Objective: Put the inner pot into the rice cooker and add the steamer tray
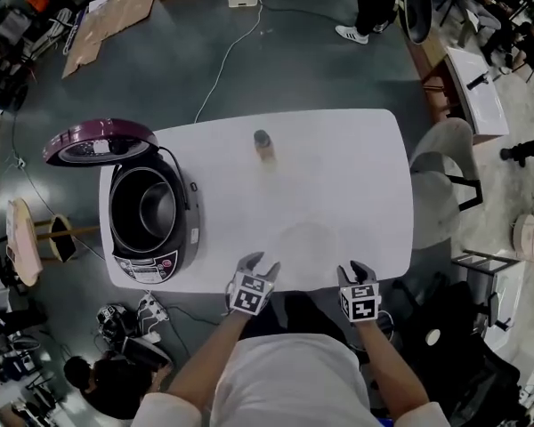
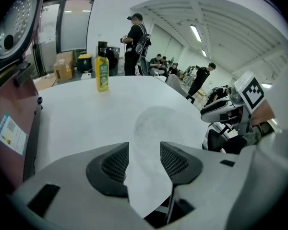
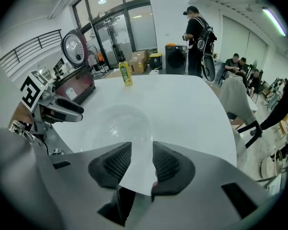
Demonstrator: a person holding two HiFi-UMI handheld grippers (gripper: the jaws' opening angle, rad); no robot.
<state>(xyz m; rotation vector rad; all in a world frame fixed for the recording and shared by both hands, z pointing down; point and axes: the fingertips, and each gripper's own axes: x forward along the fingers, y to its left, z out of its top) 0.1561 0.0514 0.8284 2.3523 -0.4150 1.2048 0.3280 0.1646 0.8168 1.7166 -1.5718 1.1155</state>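
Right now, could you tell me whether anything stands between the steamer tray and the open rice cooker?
Nothing visible does: bare table lies between steamer tray and rice cooker; the bottle stands farther back.

Left gripper (image 1: pixel 261 263) pointing forward and steeply down, jaws partly apart, right gripper (image 1: pixel 355 269) near on its right in the same pose, jaws likewise parted, left forearm (image 1: pixel 205 354) and right forearm (image 1: pixel 393 374) stretched out behind them.

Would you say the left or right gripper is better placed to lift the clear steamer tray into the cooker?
Left, probably: the steamer tray lies about midway between the open left gripper and open right gripper, but the left is nearer the rice cooker.
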